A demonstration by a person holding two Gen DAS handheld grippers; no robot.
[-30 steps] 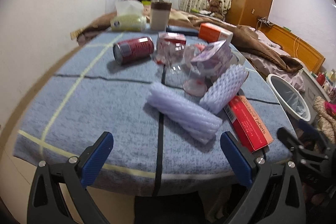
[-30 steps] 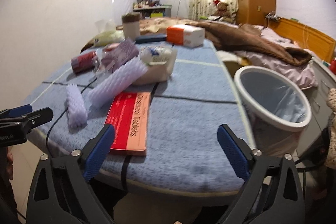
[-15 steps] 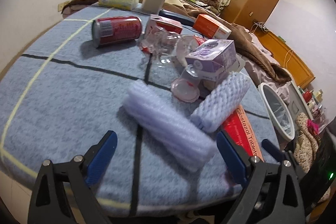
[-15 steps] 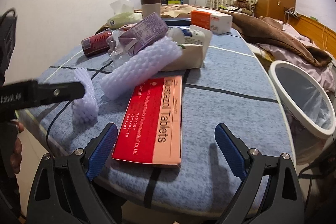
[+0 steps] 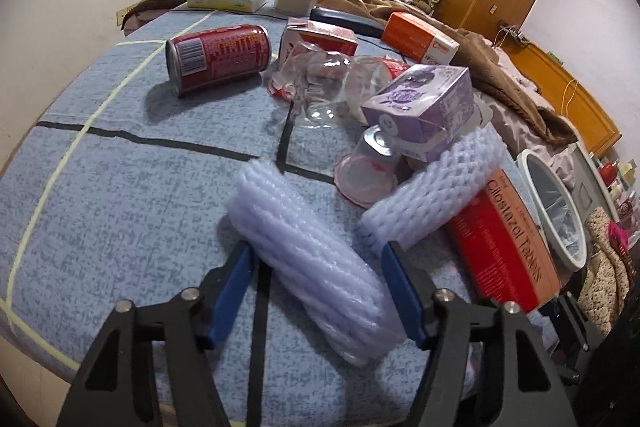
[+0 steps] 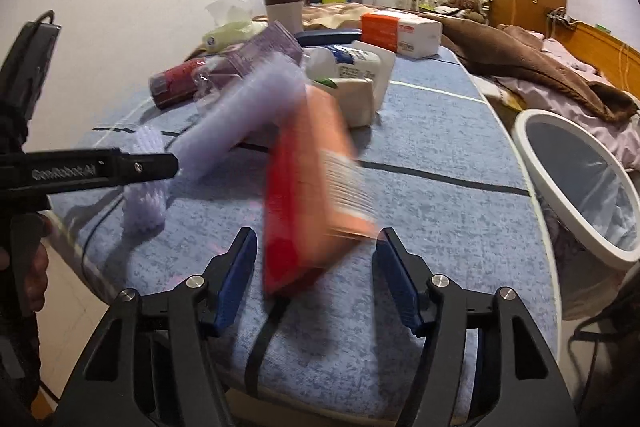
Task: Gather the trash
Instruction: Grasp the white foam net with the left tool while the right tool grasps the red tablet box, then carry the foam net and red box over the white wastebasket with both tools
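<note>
A red drink can [image 5: 218, 57] is seen lying on its side on the blue woven tablecloth [image 5: 120, 187], far ahead-left of the left gripper [image 5: 316, 291]. That gripper's blue pads are spread to either side of a pale lilac foam-net sleeve [image 5: 308, 259]; contact cannot be told. A second foam-net sleeve [image 5: 434, 193] lies ahead-right. The right gripper [image 6: 314, 277] is open around a tilted, motion-blurred red-and-orange tablet carton [image 6: 312, 195], not clearly pinched. A white round bin [image 6: 576, 187] is placed off its right side.
</note>
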